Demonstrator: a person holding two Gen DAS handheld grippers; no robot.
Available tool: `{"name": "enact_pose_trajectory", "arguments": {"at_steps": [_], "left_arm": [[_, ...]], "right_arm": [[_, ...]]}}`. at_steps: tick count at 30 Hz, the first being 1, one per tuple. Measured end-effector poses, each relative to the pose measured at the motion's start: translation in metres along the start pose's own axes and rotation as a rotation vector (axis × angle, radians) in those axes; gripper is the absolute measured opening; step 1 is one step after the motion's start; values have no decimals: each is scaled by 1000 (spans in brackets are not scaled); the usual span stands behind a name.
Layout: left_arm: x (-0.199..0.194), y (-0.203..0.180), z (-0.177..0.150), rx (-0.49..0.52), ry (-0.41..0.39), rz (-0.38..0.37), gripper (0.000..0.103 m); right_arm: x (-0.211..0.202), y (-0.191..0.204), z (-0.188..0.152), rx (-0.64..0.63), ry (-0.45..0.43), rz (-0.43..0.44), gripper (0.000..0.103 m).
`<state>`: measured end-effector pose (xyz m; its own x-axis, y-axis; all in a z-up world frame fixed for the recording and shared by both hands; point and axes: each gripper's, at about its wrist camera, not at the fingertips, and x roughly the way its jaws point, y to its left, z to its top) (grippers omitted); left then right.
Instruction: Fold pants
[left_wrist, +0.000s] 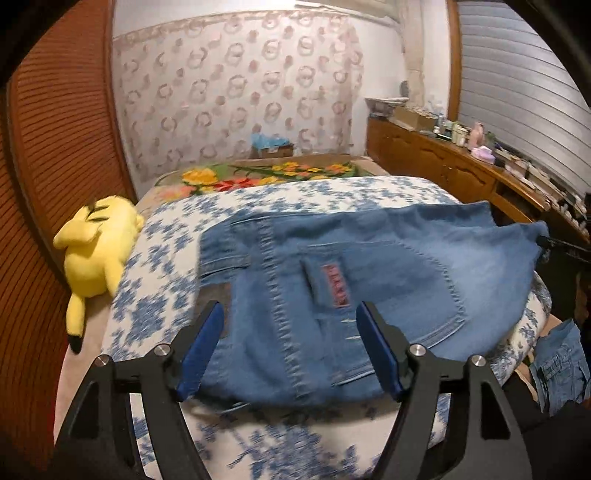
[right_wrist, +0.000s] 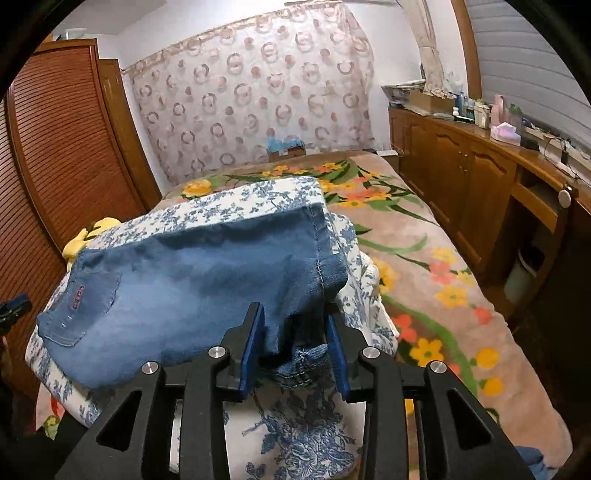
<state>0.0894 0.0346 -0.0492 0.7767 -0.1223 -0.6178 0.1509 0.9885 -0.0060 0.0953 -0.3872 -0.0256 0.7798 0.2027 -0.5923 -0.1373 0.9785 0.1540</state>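
blue denim pants (left_wrist: 332, 280), folded, lie on a blue-and-white floral quilt (left_wrist: 162, 266) on the bed in front of you. your left gripper (left_wrist: 291, 350) has its jaws wide apart over the pocket end, gripping nothing. your right gripper (right_wrist: 293, 350) has its jaws partly open astride a bunched denim edge. a yellow plush toy (left_wrist: 96, 251) lies left of the quilt.

The faded blue denim pants (left_wrist: 369, 266) carry a small pink-red label on the back pocket, and lie on a white quilt (left_wrist: 166, 258) printed with blue flowers. Beyond, a beige blanket (right_wrist: 443, 266) shows yellow, orange and green blooms. A bright yellow plush toy (left_wrist: 96, 251) with black-tipped ears sits at the left, and black grippers bear blue pads (left_wrist: 201, 350).
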Motion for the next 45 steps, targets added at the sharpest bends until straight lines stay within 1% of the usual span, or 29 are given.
{"name": "enact_pose_trajectory", "arguments": {"at_steps": [7,9,12,14,15,16,21,25,30,33,39,43,45], "left_arm": [[19,-31,12,29,2,-53,75],[25,-37,14,38,10,-62,75],[30,-46,15,53,18,-79,75],[31,-52,15,65,19,-85,75],[31,-54,15,69,19,-87,75],[31,-56,15,71,19,-88,75],[31,-55,13,60,22,-85,75],[29,-55,13,60,21,-80,75],[25,-50,11,49,14,-82,75],[24,-47,10,48,14,-76,75],[18,-32,6,27,11,-51,75],[13,-20,3,9,11,-27,75],[11,-15,1,1,12,-19,75]], "right_arm": [[11,-15,-1,65,-3,16,35],[7,-15,2,76,-20,12,36],[5,-11,1,82,-31,32,36],[7,-8,-1,74,-24,19,36],[9,-7,-1,73,-16,20,30],[11,-6,-2,71,-10,24,16],[18,4,5,18,3,41,3],[17,14,14,-9,-23,72,3],[19,40,27,-86,-45,118,1],[20,61,39,-127,-63,162,1],[24,128,62,-232,-95,311,1],[28,175,66,-279,-78,450,1],[36,188,66,-285,-53,478,1]]}}
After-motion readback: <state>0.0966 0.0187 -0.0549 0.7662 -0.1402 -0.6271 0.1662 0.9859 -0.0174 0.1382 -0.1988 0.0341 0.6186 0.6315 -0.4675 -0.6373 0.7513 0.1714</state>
